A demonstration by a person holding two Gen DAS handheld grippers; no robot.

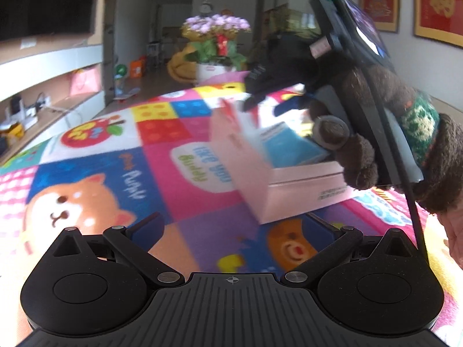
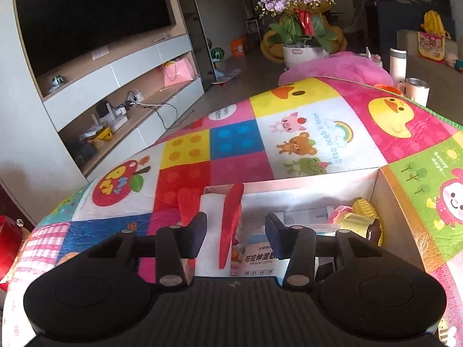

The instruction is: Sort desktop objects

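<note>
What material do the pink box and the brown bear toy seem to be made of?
Pink box: probably cardboard, matte, with thin flat walls, sharp folded edges and printed text. Brown bear toy: plush fabric, fuzzy pile visible on its paw; it wears a green knitted-looking sweater.

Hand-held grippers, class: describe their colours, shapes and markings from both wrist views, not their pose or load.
The left hand-held gripper is matte black with a ribbed centre plate, two round side housings, silver pivot pins, a small crosshair mark and dark blue finger pads. The right hand-held gripper has the same build and blue pads.
</note>
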